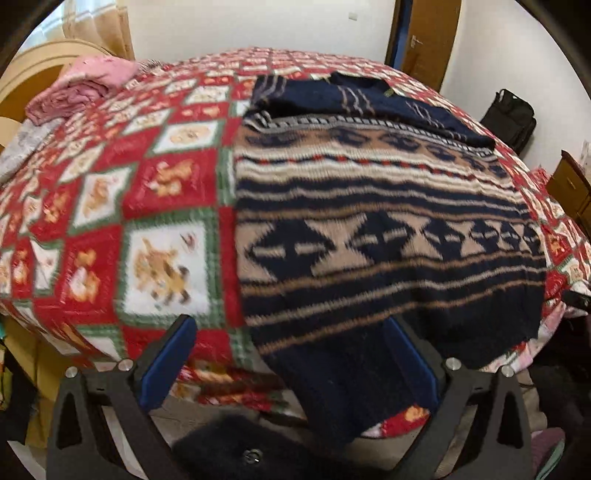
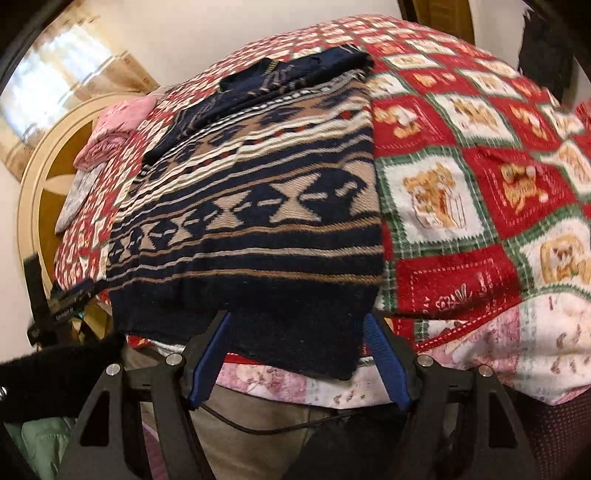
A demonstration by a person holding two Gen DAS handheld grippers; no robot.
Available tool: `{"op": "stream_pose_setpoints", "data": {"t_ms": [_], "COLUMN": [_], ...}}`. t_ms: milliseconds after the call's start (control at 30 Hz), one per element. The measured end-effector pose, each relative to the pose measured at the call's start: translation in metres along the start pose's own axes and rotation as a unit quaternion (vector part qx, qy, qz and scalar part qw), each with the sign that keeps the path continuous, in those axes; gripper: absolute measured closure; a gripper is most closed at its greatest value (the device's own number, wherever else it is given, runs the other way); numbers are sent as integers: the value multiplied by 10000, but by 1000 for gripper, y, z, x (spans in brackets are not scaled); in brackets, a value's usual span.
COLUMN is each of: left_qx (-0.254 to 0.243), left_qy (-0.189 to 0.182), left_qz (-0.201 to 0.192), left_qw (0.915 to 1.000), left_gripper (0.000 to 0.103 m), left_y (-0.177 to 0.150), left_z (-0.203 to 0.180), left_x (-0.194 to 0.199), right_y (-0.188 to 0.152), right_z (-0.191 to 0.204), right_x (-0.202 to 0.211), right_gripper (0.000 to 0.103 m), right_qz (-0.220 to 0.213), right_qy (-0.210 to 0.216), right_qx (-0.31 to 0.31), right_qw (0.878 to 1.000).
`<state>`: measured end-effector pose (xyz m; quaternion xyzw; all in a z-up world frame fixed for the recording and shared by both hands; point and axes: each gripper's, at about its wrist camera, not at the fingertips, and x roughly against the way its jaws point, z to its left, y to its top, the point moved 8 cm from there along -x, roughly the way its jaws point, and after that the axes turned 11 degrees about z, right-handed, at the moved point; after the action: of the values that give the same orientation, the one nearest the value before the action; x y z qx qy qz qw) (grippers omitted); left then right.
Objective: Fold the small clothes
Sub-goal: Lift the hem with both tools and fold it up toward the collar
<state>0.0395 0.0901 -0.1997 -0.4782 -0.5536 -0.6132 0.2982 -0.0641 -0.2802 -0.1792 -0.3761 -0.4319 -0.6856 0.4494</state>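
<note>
A navy, tan and white patterned knit sweater (image 1: pixel 369 221) lies flat on the bed, its dark ribbed hem hanging over the near edge. Its sleeves (image 1: pixel 351 96) lie folded across the top. My left gripper (image 1: pixel 291 328) is open, its jaws wide apart around the hem's left corner. In the right wrist view the same sweater (image 2: pixel 258 192) fills the middle. My right gripper (image 2: pixel 297 325) is open, its blue pads on either side of the hem's right corner, not closed on it.
A red, green and white teddy-bear blanket (image 1: pixel 147 206) covers the bed. Folded pink clothes (image 1: pixel 81 88) lie at the far left by the round headboard (image 2: pixel 40 177). A black bag (image 1: pixel 513 114) stands by the far wall. A door (image 1: pixel 424 33) is behind.
</note>
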Motion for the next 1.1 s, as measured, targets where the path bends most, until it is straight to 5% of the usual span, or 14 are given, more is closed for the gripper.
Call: {"op": "stream_pose_setpoints", "data": {"t_ms": [200,533,667,700,733,800,900,1100], "left_qx": [-104,-205,-122,-118,-121,-163,-247,-333], "left_qy": [-256,-539,-757,-796,-832,-864,-865,-835], "left_qz": [301,647,776,777,768,735,643,427], "left_qw": [9992,9962,9940,9937,9935,9934,9939,9950], "left_gripper": [18,22,43,47,49,66,85,90], "left_y": [-15,-29,-32,-32,-32,-32,-31,-20], "left_z": [-15,-29,-29,-29,-29,-31,-35,-36], "left_x": [-20,-36,-42,-41,-41,-39,-36,-20], "right_y": [-6,-16,-20,-21,-20,-19,-19,-11], "right_z": [-17,-17,-11,-10,-9,-7,-4,13], "right_x": [-20,-52,-68,-69,-70,-70,-66,-40], "right_gripper": [30,29,30,38,62,85,88,90], "right_qz": [155,566,790,794,763,740,640,298], "right_qy": [0,-104,3,4,30,161,384,617], "right_qx": [-275,-280,-236,-212,-181,-165,-69,219], "right_qw": [9995,9979,9966,9966,9969,9970,9972,9974]}}
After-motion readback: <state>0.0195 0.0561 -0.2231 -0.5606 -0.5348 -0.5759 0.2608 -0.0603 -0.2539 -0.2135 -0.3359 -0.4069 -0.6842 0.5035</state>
